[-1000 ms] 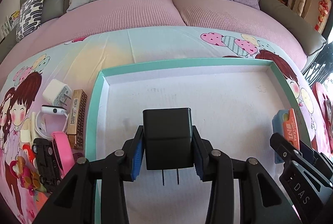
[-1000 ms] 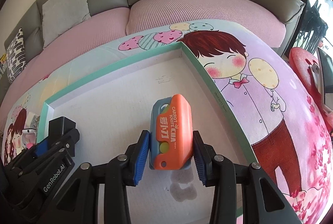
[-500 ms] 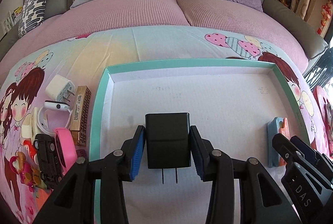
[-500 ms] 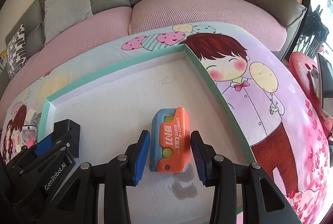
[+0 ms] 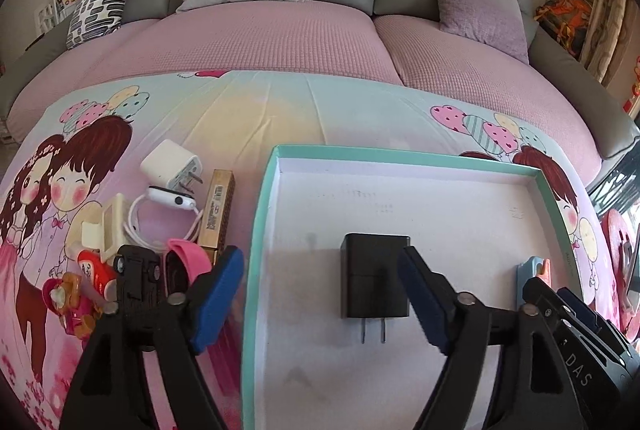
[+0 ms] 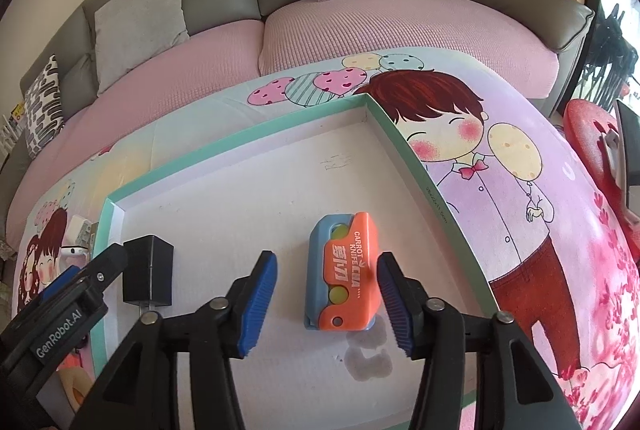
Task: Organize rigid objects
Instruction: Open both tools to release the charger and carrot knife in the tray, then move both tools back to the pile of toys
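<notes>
Black charger [image 5: 375, 276] lay flat in the tray [image 5: 256, 230] between the left gripper's [image 5: 320, 296] jaws, which had just been opening and stood clear; prongs pointed back toward it. Beyond its left finger, several items waited.

Ahead of the right gripper [image 6: 326, 304], also just parted, the carrot knife [image 6: 343, 276] lay lengthwise, released.

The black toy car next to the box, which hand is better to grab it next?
Probably the left: the left gripper is open, beside the black toy car; the right gripper sits over the carrot knife.
</notes>
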Demonstrator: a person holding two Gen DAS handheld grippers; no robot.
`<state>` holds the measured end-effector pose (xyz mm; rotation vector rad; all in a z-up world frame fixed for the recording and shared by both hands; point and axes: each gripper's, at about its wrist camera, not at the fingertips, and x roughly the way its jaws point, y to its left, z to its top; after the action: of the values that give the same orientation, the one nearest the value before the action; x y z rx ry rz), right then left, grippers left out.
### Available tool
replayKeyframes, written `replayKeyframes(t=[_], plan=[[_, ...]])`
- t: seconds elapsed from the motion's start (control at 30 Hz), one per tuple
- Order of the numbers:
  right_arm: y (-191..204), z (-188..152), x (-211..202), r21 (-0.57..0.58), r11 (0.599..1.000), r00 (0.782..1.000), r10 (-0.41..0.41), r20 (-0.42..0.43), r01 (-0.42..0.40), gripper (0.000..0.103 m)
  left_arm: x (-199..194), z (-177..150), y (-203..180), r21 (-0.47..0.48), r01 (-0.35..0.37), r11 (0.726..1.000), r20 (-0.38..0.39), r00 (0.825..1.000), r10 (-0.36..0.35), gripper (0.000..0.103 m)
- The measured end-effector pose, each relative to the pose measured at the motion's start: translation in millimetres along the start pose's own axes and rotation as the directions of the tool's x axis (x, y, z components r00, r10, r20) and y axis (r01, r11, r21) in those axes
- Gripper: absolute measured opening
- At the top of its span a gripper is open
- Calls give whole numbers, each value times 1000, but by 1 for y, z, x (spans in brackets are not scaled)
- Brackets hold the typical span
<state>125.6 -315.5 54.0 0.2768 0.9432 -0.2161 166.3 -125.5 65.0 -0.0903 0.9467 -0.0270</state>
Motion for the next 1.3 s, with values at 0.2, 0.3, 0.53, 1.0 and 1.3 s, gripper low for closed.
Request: replayKeyframes(t=[0.2,0.3,0.53,1.0,1.3], plan=[[4,0,-1,-15,1000,1000,5,16,-4,76,-3,-6,16,-42,-77,996,22,997,78,86],[5,0,-2,-17,1000,1000,2,28,-2,88,-6,-8,20,-44,-120,992,30,992,122,90],[4,0,-4,-2,1000,999,20,45,-20,103,-5,-14,39,-111,-131,985,15,991,133,100],[16,0,-8,-45,999,998,30,54,-28,103,-13,-14,48,-134,-143,981,58,987,152,100],[45,-2,-17,-129,989,994,87,65,-78,103,-29,-15,79,-185,-175,967,69,979,190,100]])
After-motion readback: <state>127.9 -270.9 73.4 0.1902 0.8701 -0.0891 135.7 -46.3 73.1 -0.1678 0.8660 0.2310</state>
